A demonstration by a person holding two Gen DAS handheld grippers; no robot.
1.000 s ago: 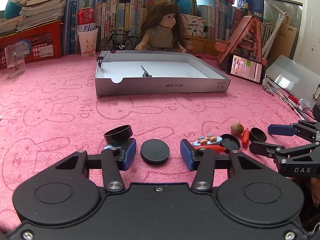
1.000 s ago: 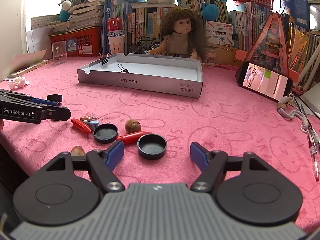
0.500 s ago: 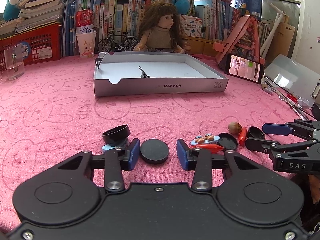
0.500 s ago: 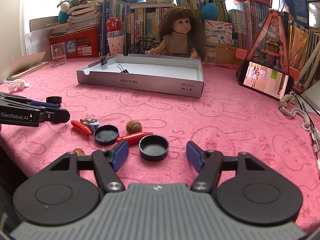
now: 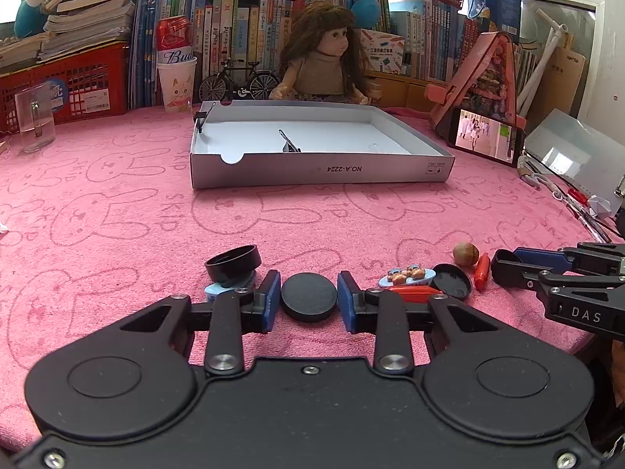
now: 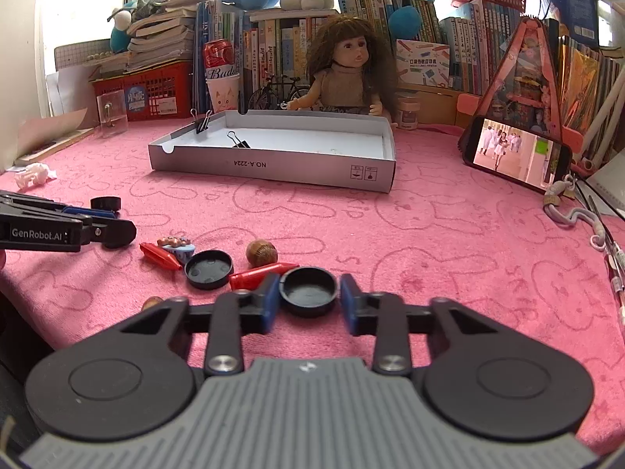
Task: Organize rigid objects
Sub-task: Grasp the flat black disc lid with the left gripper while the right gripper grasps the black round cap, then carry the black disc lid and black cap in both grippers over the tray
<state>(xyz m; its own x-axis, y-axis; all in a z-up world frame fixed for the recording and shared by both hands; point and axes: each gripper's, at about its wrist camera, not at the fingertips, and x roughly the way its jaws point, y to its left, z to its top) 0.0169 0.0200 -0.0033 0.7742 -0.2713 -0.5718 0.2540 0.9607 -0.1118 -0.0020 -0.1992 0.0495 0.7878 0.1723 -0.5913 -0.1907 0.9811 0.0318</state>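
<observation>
- Blue-padded fingers (image 5: pixel 272 300) of the left gripper (image 5: pixel 308 301) sit on either side of a flat black disc cap (image 5: pixel 309 297) lying closed-face up on the pink bunny-print cloth (image 5: pixel 117 211); the pads are right at its edge, and firm contact cannot be told.
- Right gripper (image 6: pixel 308 299) stands likewise around an open-side-up black cap (image 6: pixel 308 290), its blue pads (image 6: pixel 270 301) close against the rim on both sides, a full pinch not certain.
- Just left of the left gripper's fingers a taller black ring cap (image 5: pixel 233 262) leans tilted on a small light-blue piece (image 5: pixel 230 288).
- To the right of those fingers lie a light-blue plate charm with tiny bears (image 5: pixel 407 275), a red crayon-like stick (image 5: pixel 416 291) touching it, and a shallow black lid (image 5: pixel 452 280) leaning behind.
- In the right wrist view that lid (image 6: pixel 208 269) lies open side up, with a second red stick (image 6: pixel 259 274) running between it and the held cap, touching both.
- Brown walnut-like nut (image 6: pixel 261 252) rests just behind that stick.
- Another small brown nut (image 6: pixel 150 303) peeks out beside the right gripper's left finger.
- White cardboard box lid (image 5: pixel 320 170) sits well beyond on the cloth, holding one black binder clip (image 6: pixel 238 140), with another clipped on its far-left wall (image 6: pixel 202 122).
- Behind the box sit a long-haired doll (image 5: pixel 322 62), a model bicycle (image 5: pixel 238 80) and a propped phone (image 6: pixel 517 151) showing video.
</observation>
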